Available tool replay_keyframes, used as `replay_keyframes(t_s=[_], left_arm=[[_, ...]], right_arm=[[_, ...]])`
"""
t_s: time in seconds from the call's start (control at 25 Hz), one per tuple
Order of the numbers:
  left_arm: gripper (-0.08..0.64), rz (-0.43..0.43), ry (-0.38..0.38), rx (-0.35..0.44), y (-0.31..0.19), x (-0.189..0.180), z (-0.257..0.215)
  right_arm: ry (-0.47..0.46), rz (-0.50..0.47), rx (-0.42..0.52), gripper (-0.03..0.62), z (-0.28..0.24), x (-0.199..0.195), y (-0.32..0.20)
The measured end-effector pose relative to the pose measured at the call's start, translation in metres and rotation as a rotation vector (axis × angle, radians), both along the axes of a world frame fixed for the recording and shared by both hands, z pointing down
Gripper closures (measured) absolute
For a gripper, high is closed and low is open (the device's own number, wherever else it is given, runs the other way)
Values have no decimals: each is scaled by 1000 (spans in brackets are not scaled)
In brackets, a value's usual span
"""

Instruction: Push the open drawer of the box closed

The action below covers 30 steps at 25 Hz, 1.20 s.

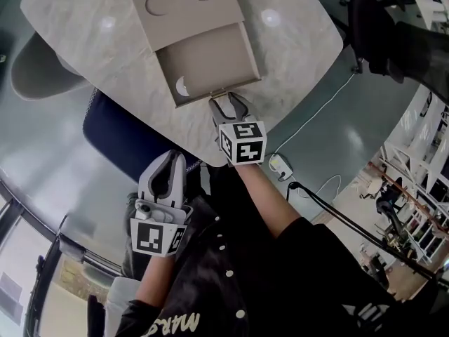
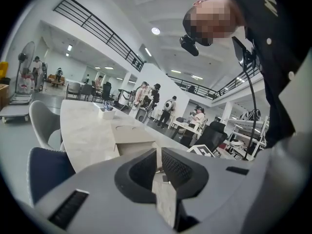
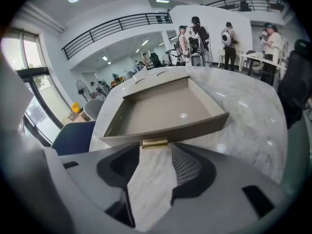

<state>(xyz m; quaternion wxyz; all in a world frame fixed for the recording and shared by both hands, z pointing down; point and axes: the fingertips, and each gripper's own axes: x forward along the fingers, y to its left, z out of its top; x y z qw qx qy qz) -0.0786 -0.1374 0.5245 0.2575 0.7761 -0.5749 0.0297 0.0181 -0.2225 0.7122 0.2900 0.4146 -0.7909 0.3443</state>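
1. Closest to the head camera is the person's dark shirt (image 1: pixel 280 279). The left hand-held gripper (image 1: pixel 172 157) hangs just in front of it, well short of the bench (image 1: pixel 91 48). Its own view shows the jaws drawn in to a sliver with nothing between them.
2. Next out is the right hand-held gripper (image 3: pixel 157 150), tilted down over the bench edge. Its jaws stand wide apart and I see only bare marble between them. It holds nothing, and I cannot see either pad touching anything.
3. Just beyond those fingertips sits the small brass handle (image 3: pixel 155 143), centred on the front panel of the drawer (image 3: pixel 161 106). The gripper is lined up with it, and I read a thin gap between the two.
4. That drawer is pulled most of the way out toward me. It looks like thin, stiff board, and I judge it light and easy to slide. A pale crescent sits in one near corner, and I cannot tell what it is.
5. I would not grip anything here. I would press flat on the front panel at or beside the handle, staying on centre so the drawer does not skew in its slot.
6. Farther back is the box (image 1: pixel 186 5), low and flat, with two round recesses on top. It looks light too, and the marble looks slick, so the whole box may slide away under the push.
7. A blue chair (image 1: pixel 119 128) is tucked below the bench edge, clear of the work.
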Motion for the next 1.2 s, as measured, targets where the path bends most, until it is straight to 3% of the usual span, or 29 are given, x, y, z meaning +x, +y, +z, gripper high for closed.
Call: replay_keyframes(t_s=[0.28, 0.36, 1.2], left_arm=[[518, -26, 0, -19, 3, -4, 2], [518, -31, -1, -21, 2, -4, 2], [518, -59, -14, 2, -9, -12, -9]], right_arm=[[138, -83, 53, 373, 8, -4, 0], [164, -99, 60, 416, 8, -6, -1], [194, -81, 84, 430, -10, -11, -18]])
